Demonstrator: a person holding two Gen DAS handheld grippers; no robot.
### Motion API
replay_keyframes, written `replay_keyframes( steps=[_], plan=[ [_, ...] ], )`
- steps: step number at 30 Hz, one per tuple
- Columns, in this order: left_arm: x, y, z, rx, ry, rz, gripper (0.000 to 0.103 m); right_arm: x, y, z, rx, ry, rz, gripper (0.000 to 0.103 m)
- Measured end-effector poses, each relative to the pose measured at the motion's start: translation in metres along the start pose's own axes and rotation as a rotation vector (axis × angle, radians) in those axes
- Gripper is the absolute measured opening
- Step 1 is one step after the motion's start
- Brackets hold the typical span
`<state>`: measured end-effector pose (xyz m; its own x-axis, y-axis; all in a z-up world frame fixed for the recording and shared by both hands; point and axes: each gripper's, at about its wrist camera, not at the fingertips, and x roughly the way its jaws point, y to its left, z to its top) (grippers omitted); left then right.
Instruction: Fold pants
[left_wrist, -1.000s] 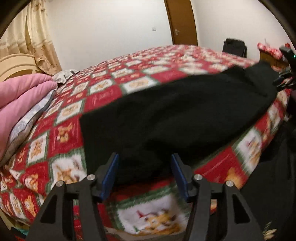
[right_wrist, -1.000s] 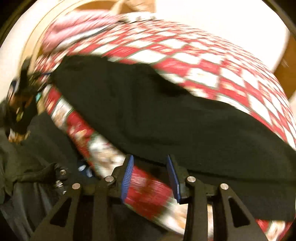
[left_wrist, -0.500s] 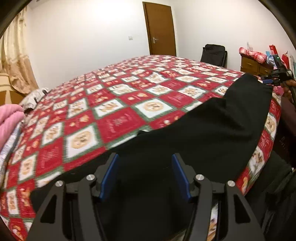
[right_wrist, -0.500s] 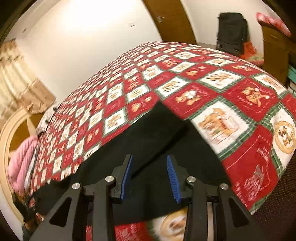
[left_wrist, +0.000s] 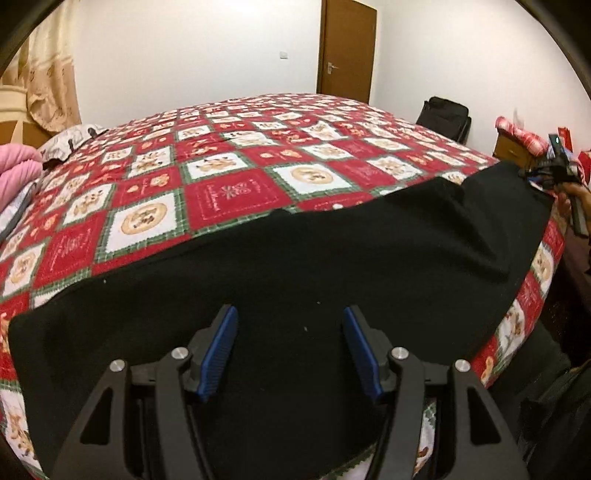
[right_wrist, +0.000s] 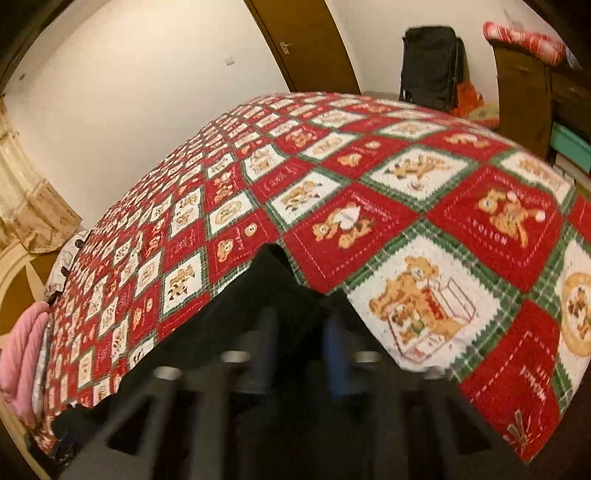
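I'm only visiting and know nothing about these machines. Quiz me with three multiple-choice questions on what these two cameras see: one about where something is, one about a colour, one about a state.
1. Where do the black pants lie?
A. along the near edge of the bed
B. on the floor by the door
C. on the pink bedding

2. What colour are the pads on the left gripper?
A. yellow
B. blue
C. white

3. How is the brown door in the far wall?
A. wide open
B. taken off its hinges
C. closed

Answers:
1 A: the dark cloth spreads over the patchwork bedspread at the edge nearest the cameras.
2 B: both ribbed pads are blue.
3 C: the door sits flush in its frame, handle showing.
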<state>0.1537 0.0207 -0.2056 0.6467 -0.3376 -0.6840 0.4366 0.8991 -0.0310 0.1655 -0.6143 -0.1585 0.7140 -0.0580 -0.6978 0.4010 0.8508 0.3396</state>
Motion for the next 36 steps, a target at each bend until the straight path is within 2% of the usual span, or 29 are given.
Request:
replay_keyframes(
  steps=[4,8,13,17,21,24,32,36],
  plan=[
    [0.001,-0.003,-0.001,0.025,0.002,0.015,0.064,-0.018,0.013,0.003,-0.057,-0.057,0.030,0.006],
    [0.001,0.000,-0.001,0.018,0.000,0.003,0.064,-0.057,0.023,0.005,-0.085,-0.126,0.063,0.006],
    [0.001,0.001,-0.001,0.024,0.005,0.000,0.064,-0.095,0.017,-0.008,-0.087,-0.180,0.049,0.005],
    [0.001,0.001,-0.001,0.028,0.010,-0.006,0.064,-0.096,-0.007,-0.026,-0.048,-0.152,0.029,0.006],
    [0.001,0.000,-0.001,0.038,0.016,-0.006,0.064,-0.080,-0.035,-0.048,0.001,-0.092,0.007,0.006],
    [0.001,0.000,-0.001,0.039,0.017,-0.005,0.064,-0.076,-0.046,-0.060,0.020,-0.080,0.010,0.006],
    [-0.002,0.000,-0.001,0.030,0.013,-0.019,0.064,-0.084,-0.044,-0.061,-0.003,-0.065,0.005,0.007],
    [-0.007,-0.005,0.001,0.043,0.006,-0.021,0.064,-0.105,-0.025,-0.062,-0.054,-0.131,-0.110,0.011]
  ],
)
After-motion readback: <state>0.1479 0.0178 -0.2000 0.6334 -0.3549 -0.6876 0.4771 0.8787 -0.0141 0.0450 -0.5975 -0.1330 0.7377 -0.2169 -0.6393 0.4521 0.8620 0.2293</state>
